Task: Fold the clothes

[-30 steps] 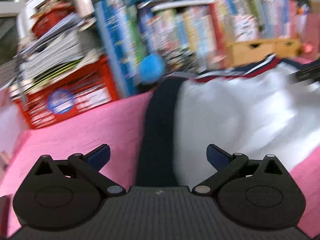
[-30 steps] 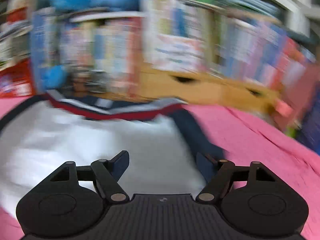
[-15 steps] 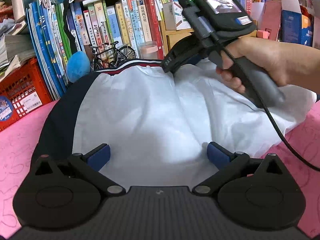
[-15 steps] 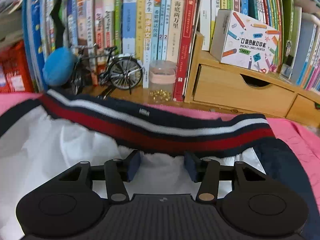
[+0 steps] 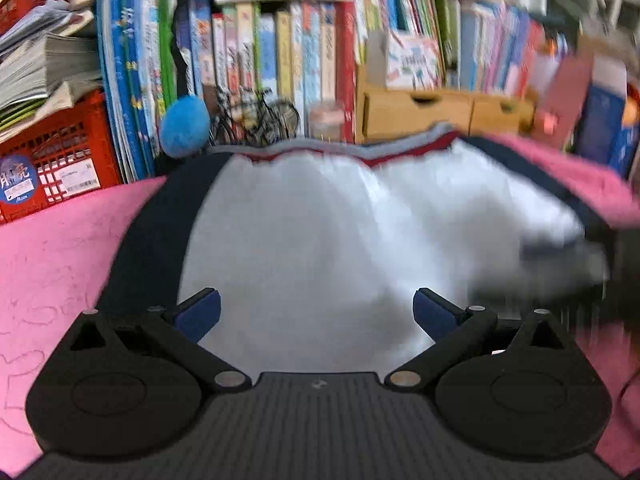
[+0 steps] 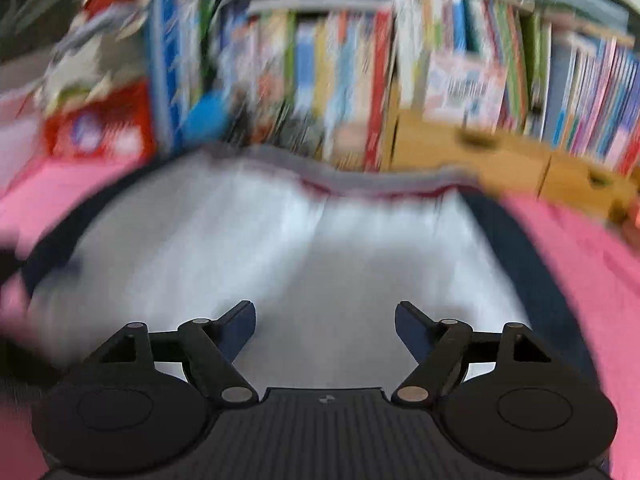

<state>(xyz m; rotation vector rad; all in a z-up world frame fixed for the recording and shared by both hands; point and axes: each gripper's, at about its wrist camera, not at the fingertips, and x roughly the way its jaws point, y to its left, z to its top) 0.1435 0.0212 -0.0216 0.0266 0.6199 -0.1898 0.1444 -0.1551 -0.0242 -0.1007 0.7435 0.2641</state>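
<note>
The white garment (image 5: 320,240), soft, light and limp, is best taken at its navy side bands. Left tongs (image 5: 316,314) stand wide, empty; right tongs (image 6: 325,322) are opening, nothing gripped.

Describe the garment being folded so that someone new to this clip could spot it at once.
Start at the pink cloth in front of the packed bookshelf. The garment lies spread across its middle: white fabric edged by dark navy side bands, with a red and grey striped band at its far edge.
</note>
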